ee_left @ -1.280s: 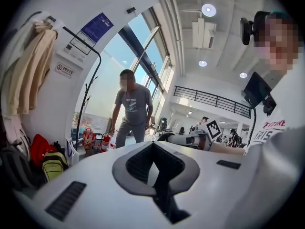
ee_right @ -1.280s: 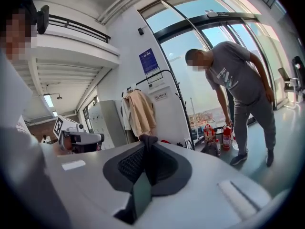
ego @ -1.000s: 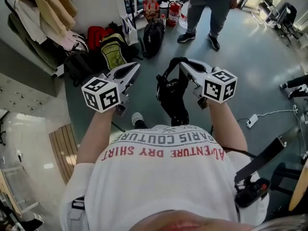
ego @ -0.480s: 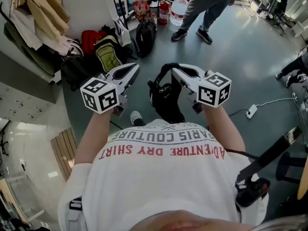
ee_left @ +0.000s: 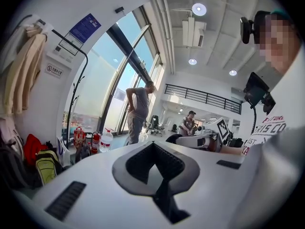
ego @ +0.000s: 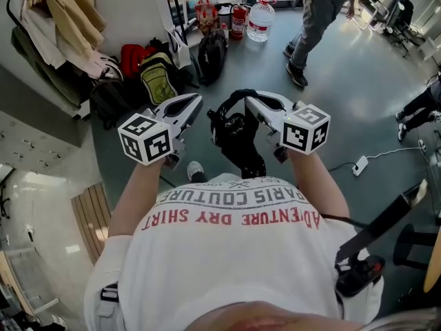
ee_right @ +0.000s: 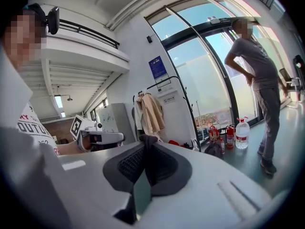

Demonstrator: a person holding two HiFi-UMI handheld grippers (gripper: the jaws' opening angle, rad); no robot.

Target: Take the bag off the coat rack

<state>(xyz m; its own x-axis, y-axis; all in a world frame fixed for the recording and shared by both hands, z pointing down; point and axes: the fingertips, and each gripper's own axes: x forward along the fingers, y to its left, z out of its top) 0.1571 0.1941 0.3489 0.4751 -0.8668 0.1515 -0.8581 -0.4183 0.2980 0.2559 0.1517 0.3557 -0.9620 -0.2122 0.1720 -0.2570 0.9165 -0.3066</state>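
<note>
A black bag hangs in the air between my two grippers, in front of my chest. My right gripper is shut on its dark strap, which loops over the jaws; in the right gripper view the strap shows pinched between the pads. My left gripper sits level with it on the left, shut, with nothing in its jaws. The black coat rack stands by the white wall with beige coats on it, away from the bag.
Backpacks and bags lie heaped on the floor below the rack, beside a red extinguisher and a water jug. A person walks at the far right. A white power strip lies on the grey floor.
The bag in my right gripper has swung slightly left and closer to the left gripper. The bystander has walked to the right. Both grippers keep their grip state.
</note>
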